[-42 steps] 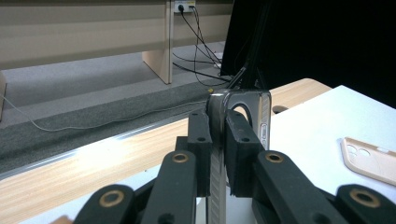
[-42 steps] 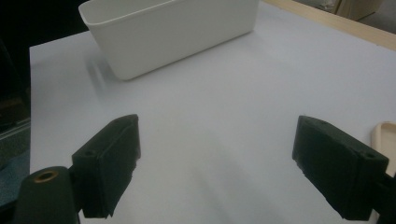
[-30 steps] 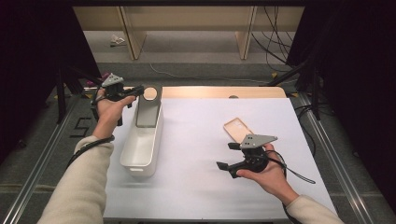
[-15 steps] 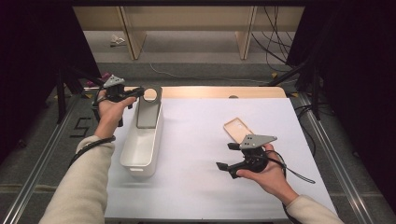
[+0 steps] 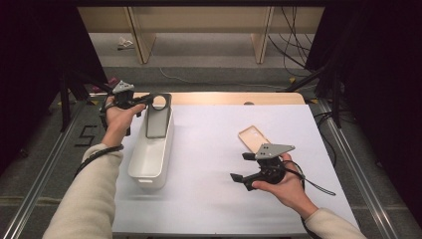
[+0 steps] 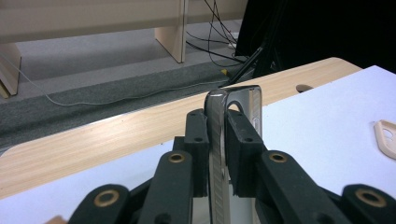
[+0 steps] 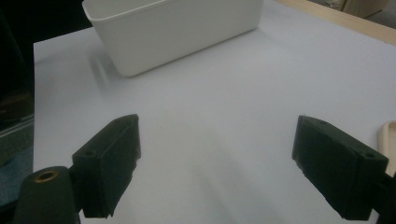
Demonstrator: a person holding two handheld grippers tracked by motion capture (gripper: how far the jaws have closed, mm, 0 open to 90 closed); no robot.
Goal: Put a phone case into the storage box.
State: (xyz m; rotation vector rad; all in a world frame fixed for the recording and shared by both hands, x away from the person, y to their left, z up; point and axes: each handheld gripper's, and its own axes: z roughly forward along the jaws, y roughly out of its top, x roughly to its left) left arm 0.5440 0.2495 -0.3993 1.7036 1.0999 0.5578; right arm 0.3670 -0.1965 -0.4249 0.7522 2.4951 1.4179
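On the white table sheet (image 5: 209,149), toward its left side, stands a long white plastic bin (image 5: 149,164), open at the top and lying lengthwise away from the person. A dark grey phone case (image 5: 158,117) with a round cut-out near its upper end stands tilted at the bin's far end, its lower part inside the bin and its top above the rim. The rest of the bin's interior that can be seen looks bare.

The left gripper (image 5: 144,101) holds this case by its upper edge; in the left gripper view the jaws are closed tight on the thin edge of the case (image 6: 219,140), pads touching both faces.

The right gripper (image 5: 241,167) sits low over the sheet on the right side, well apart from the bin. Its jaws are spread wide with nothing between them, as the right gripper view confirms (image 7: 215,163).

A beige phone case (image 5: 253,138) lies flat on the sheet just beyond the right gripper, outside any container.
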